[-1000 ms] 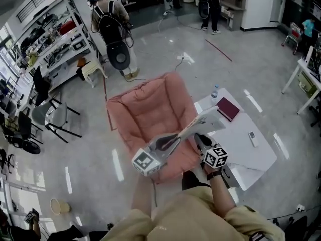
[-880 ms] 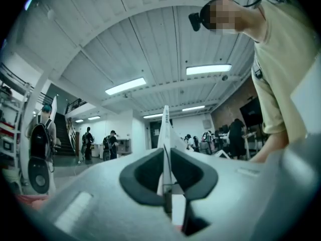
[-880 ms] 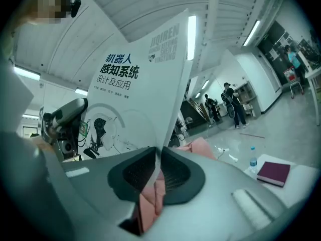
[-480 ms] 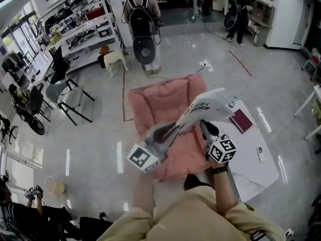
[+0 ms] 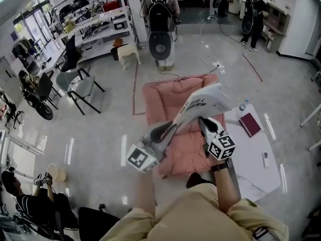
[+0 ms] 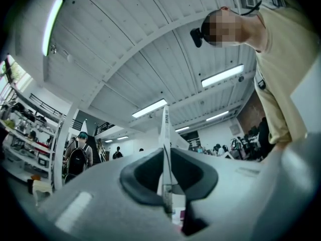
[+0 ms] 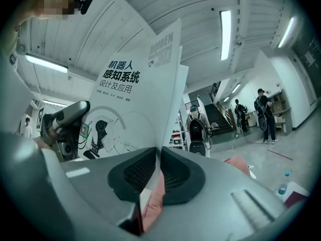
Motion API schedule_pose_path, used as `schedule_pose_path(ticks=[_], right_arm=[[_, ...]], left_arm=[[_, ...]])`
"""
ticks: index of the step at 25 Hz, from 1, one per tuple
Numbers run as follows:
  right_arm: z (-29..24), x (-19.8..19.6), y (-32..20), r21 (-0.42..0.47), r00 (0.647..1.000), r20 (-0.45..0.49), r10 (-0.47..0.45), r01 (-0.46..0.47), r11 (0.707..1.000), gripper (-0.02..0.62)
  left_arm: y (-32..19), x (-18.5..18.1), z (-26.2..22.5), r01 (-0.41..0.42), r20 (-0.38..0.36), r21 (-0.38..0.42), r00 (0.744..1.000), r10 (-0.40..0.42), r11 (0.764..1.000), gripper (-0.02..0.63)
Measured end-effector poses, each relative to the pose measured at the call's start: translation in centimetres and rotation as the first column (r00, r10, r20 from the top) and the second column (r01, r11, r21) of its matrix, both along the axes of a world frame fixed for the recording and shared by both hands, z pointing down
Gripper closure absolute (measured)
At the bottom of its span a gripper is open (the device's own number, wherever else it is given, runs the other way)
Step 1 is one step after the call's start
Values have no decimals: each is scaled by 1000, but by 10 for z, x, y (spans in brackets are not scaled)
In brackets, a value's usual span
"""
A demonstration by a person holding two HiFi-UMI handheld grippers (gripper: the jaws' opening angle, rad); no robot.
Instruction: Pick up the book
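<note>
1. The left gripper point(image 6: 164, 178) has its jaws pinched on the near edge of the white paperback book with black Chinese lettering on its cover point(image 5: 203, 103). Seen along those jaws, the book is a thin upright sliver between the dark pads.
2. The right gripper point(image 7: 156, 167) is clamped on the same book. Its jaws are almost together, with cover and pages wedged between them, and the printed cover rises straight up from the pads.
3. The book hangs in the air between the two grippers. It slopes up and away from the person, and its pages fan a little at the far end.
4. Below and just beyond the jaws lies a salmon-pink quilted cushion seat point(image 5: 170, 97) on the glossy grey floor point(image 5: 100, 119).
5. To the right of the right gripper stands a white table point(image 5: 251, 157). It carries a dark red hardback book point(image 5: 250, 124), a clear plastic bottle point(image 5: 243, 106) and a small white remote point(image 5: 266, 158).
6. Far beyond the fingertips, a person wearing a black backpack point(image 5: 160, 9) stands with their back turned, beside white metal shelving point(image 5: 95, 24).
</note>
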State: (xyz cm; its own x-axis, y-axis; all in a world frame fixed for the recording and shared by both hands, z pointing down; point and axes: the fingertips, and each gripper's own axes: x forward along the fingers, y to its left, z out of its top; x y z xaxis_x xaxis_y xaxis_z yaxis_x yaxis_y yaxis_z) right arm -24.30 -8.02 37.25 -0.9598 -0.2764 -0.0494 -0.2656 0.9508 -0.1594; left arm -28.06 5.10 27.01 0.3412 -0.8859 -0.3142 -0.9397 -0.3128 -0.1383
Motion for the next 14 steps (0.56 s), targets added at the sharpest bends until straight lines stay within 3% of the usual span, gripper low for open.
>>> schedule_pose_path(ticks=[14], right_arm=[[-26,-44,21,34,999,-32,-33,34,999,561]], left_arm=[[25,-41,-21,34,-35,22,999,-33,999,565]])
